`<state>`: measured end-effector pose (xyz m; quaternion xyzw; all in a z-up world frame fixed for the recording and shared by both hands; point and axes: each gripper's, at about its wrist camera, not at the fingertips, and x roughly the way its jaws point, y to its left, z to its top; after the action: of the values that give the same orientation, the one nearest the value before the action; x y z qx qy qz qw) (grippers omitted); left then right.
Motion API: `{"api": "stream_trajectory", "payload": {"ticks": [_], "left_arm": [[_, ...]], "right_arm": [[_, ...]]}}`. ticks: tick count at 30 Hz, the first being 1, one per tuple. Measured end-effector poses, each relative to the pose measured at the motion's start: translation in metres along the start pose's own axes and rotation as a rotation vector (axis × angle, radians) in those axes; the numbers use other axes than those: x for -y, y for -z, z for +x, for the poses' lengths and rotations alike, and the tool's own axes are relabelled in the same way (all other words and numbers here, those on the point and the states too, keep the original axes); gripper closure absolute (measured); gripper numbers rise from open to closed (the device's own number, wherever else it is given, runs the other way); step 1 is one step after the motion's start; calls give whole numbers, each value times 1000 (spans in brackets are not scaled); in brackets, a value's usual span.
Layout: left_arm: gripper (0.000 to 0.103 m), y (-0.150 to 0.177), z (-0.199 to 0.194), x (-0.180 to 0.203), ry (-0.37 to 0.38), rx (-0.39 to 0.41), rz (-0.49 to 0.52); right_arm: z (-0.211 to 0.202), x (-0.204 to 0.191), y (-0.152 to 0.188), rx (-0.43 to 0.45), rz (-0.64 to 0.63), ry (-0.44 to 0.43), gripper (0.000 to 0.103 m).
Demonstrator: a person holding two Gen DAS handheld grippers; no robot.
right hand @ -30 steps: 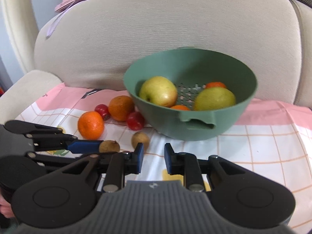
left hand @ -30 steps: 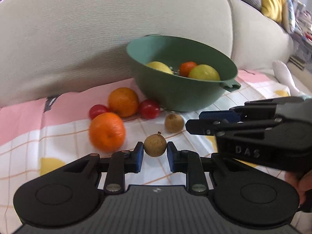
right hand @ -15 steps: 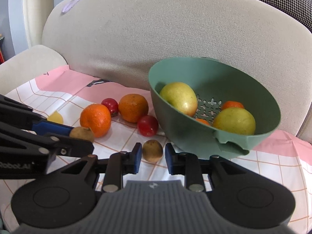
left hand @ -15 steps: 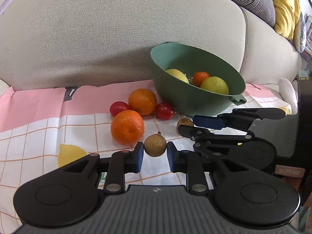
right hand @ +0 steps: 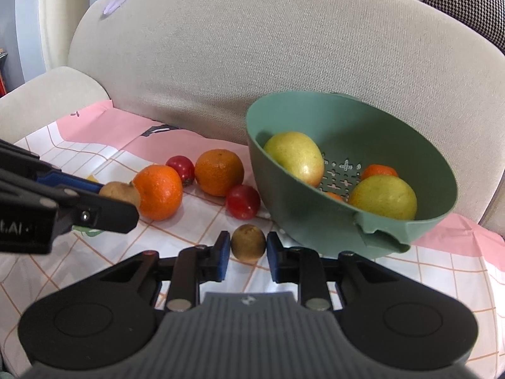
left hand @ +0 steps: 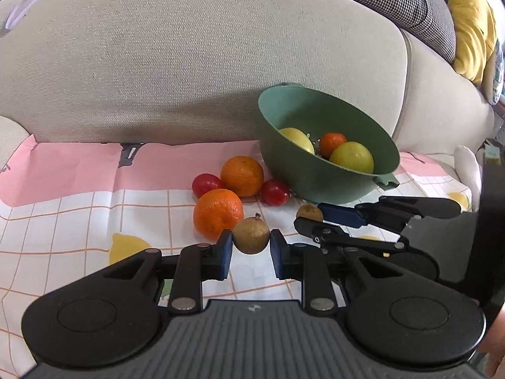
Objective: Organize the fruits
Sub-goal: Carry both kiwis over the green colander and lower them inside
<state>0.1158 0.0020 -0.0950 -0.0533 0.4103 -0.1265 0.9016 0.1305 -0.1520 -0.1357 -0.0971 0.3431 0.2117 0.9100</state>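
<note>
Since the earlier frames, your right gripper (right hand: 245, 249) has moved from bare cloth to a second small brown fruit (right hand: 248, 242), which now sits between its blue pads; your left gripper (left hand: 251, 245) has kept its hold on the first small brown fruit (left hand: 251, 235) throughout.

Left gripper: narrow, both pads pressed on that stemmed brown fruit, clear of the cloth as far as can be told. Right gripper: narrow, pads at either side of its fruit, which lies just in front of the green bowl (right hand: 426, 224); contact looks made, though whether the fruit is lifted cannot be told.

Count on the cloth (left hand: 79, 214): two oranges, the nearer (left hand: 218, 213) just behind the left gripper's fruit and the farther (left hand: 241, 176) touching it; two small red fruits, one (left hand: 205, 184) left of the oranges and one (left hand: 274, 192) between them and the bowl.

Count in the bowl: two yellow-green fruits, one at the back (right hand: 295, 157) and one at the front (right hand: 382, 196); one small orange fruit (right hand: 378, 171) is fully seen, with a sliver of another below it.

Bowl stands tilted against the sofa backrest (left hand: 202, 63). Checked and yellow cushions (left hand: 472, 28) lie upper right.
</note>
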Motion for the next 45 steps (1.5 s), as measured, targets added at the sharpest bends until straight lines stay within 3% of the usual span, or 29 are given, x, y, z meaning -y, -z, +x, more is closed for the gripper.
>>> {"api": "stream_trajectory", "payload": {"ticks": [16,25,33,45], "left_arm": [[75,-19,-27,19,-18,11,35],[75,-45,-32,40,14,17,76],[75,-76,-13,60,72,-56,96],[75,-103,38,93,106,-174,233]], "right_arm": [[-71,-11,-14,102,-63,-6,82],[-94,7,-25,119,-42,15,82],[-94,46,-51,30,-3,-14,82],[-52,103,-77,-193,0,-41,82]]}}
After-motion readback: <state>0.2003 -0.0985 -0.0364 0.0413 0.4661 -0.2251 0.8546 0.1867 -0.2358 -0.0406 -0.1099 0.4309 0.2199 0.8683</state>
